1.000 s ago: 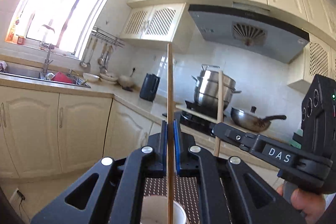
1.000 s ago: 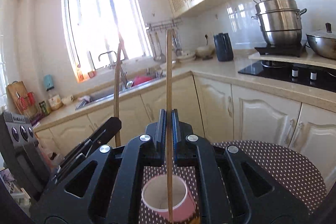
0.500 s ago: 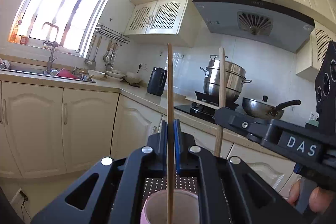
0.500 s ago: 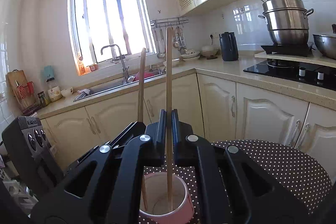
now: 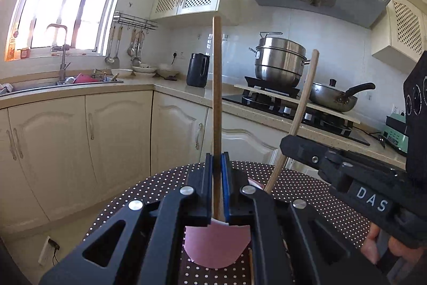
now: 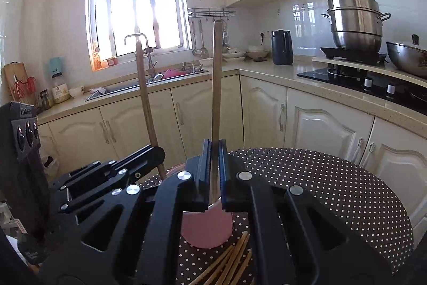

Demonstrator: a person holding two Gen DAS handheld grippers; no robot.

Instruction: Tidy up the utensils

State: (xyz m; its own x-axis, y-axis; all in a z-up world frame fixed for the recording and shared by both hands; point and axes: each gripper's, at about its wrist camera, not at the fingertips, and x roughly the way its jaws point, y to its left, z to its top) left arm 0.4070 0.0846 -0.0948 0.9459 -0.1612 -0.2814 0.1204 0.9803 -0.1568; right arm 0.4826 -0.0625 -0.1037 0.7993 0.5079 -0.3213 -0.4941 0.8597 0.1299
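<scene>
Both claws are clamped on a chopstick each: the left claw (image 5: 216, 194) holds its stick (image 5: 216, 103) near dead upright, and the right claw (image 6: 212, 178) pinches its stick (image 6: 216, 87) upright too. The pink cup (image 6: 206, 227) sits right under both tips on the dotted table (image 6: 333, 178), and the lower ends look already inside the rim. So I reckon the drop is straight down for either hand. Spare chopsticks (image 6: 229, 258) lie flat beside the cup on my side.
</scene>
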